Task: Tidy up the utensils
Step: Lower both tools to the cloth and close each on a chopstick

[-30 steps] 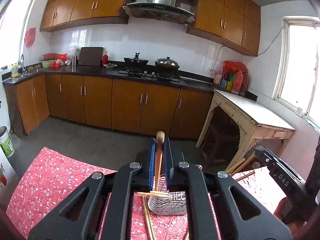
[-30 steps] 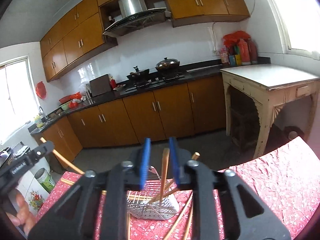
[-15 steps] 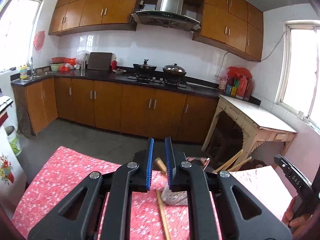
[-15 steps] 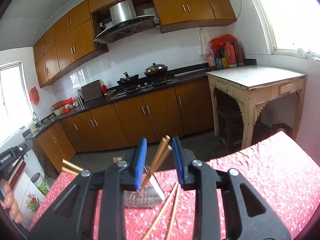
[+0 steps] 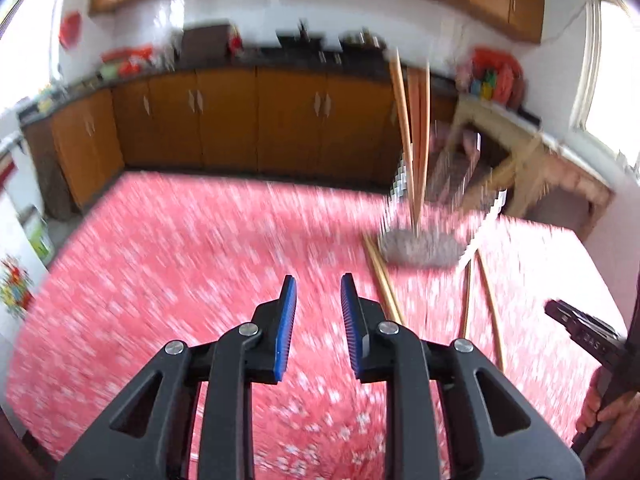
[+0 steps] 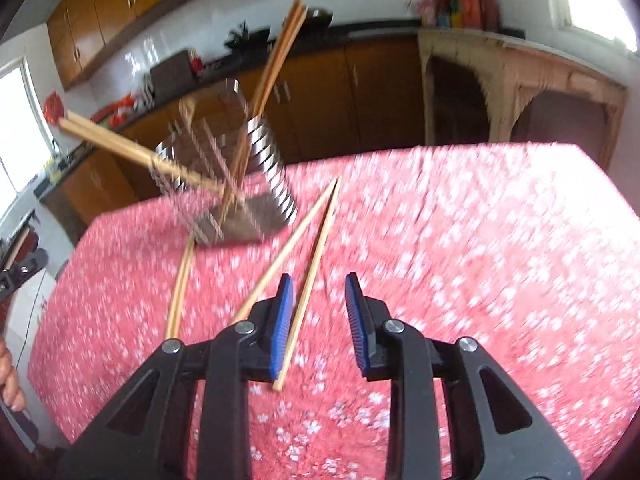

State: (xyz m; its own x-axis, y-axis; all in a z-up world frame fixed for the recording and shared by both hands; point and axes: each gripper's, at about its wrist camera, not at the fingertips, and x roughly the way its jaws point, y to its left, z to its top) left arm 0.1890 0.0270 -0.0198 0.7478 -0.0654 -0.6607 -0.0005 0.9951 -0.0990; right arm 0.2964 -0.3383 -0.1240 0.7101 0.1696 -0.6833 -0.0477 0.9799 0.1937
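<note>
1. Wire-mesh metal holder stands near the far edge of the red flowered tablecloth; it is the landmark; several wooden chopsticks already stand in it, and two more poke out sideways toward the left, though blur hides how they sit.
2. Loose chopsticks lie on the cloth just on the near side of the holder, a crossing pair and a single one left of them; the left wrist view shows the same holder with sticks flat before it.
3. Right gripper hangs nearer than the holder with its jaws parted and empty; one loose stick runs beside its left pad.
4. Left gripper is likewise spread and holds nothing, well short of the holder.
5. My judgement: the step is picking another stick; centre the jaws across its middle, close squarely, lift, tip upright, then lower into the holder without knocking it.
</note>
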